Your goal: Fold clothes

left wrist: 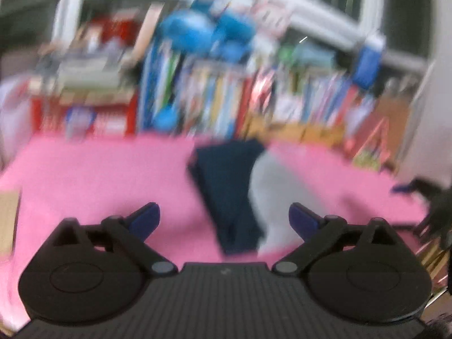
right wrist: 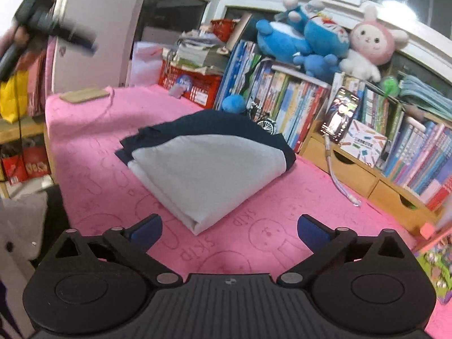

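The right gripper (right wrist: 229, 230) is seen with its blue-tipped fingers (right wrist: 147, 230) spread wide and nothing between them, held above the pink cover (right wrist: 93, 141) just short of the folded garment (right wrist: 209, 163). The left gripper (left wrist: 224, 217) is likewise spread wide and empty; its view is smeared by motion blur, so little fine detail can be trusted there. In the right wrist view the left gripper is also glimpsed, blurred, at about 10 o'clock and well apart from the cloth.

The garment lies near the middle of the pink cover, at 12 o'clock from the right gripper. A grey panel is folded over a navy part, with a neat folded corner pointing towards 6 o'clock. In the left wrist view it appears at 12 to 1 o'clock, navy (left wrist: 226, 186) on the left and grey (left wrist: 268, 192) on the right. Behind it, at 1 to 3 o'clock in the right view, books (right wrist: 296, 104) and plush toys (right wrist: 308, 42) are ranged, with a red crate (right wrist: 192, 84) at 11 o'clock.

The fold is judged to be largely done. If a final fold or squaring is intended, the near corner would best be taken with all layers pinched together, the pads closed fully on the doubled edge, so that the grey panel is not dragged off the navy layer. The cloth should be lifted low and laid over evenly; whether every layer is aligned underneath cannot be told
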### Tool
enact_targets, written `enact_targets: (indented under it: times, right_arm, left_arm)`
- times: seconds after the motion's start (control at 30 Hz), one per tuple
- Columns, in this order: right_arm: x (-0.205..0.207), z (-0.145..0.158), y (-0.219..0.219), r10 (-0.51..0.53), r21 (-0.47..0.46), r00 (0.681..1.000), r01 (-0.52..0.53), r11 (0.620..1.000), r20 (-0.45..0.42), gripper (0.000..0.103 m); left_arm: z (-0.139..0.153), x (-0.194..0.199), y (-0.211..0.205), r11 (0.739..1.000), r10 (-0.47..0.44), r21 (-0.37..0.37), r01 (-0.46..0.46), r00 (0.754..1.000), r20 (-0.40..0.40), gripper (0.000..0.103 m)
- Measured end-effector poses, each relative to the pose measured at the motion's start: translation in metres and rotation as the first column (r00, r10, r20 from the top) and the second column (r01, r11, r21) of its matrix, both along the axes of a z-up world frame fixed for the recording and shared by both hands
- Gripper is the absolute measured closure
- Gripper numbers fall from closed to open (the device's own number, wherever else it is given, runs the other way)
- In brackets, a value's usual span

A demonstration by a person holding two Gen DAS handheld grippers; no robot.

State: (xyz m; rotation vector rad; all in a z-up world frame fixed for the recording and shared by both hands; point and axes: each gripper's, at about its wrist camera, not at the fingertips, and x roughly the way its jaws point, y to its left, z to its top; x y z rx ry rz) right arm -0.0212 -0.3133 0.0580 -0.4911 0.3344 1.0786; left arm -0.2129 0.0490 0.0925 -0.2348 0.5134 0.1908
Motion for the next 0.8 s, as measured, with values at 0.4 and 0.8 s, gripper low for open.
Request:
enact_targets:
  times: [0.4,0.8]
  right_arm:
    - [0.009,-0.082,0.074,-0.136,0.095,0.977,0.153,0.984,-0.167,0.0]
    - [0.007,-0.096,0.095,-0.183,0.003,0.975,0.185,0.983,-0.128,0.0]
  left_arm:
    - [-0.098,0.096,-0.042,0.995,0.039,0.099,-0.028,0.994,-0.105,0.007]
    - [-0.118,0.108,-0.036,0.993,0.038,0.11,-0.031,0.997,-0.064,0.0]
